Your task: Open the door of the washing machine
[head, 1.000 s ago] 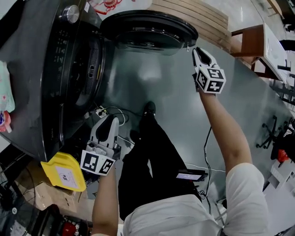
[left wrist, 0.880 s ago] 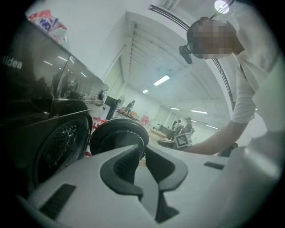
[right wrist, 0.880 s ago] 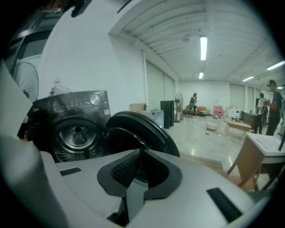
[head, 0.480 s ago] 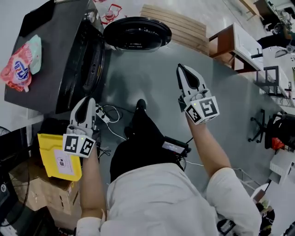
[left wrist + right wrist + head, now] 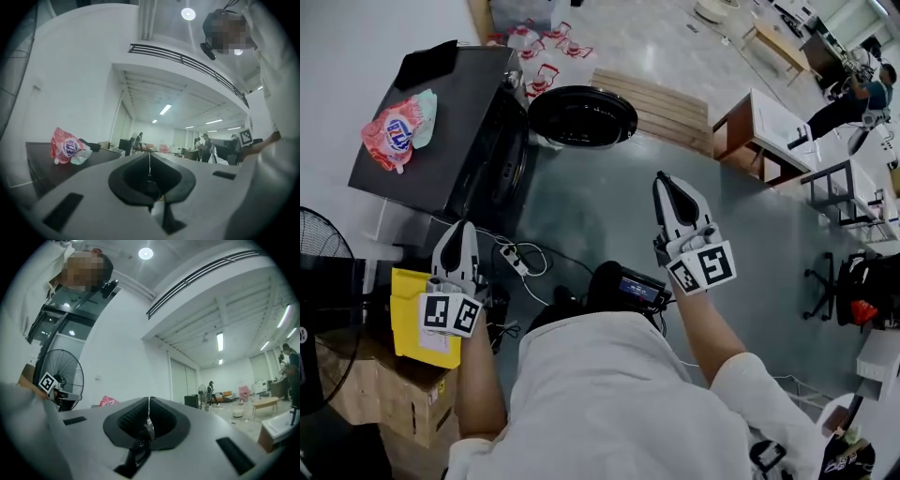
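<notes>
The door [image 5: 581, 115] is standing swung wide open at the front of the washing machine [image 5: 455, 122]. The left tongs [image 5: 457, 234] and right tongs [image 5: 666, 187] are hovering closed and empty, well apart from it. The opening step is looking complete; no further pull is looking necessary.

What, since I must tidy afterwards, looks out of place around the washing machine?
A corded power strip lies loose on the floor by the washing machine, and a crumpled red-and-white bag sits on its top. The door stands open.
</notes>
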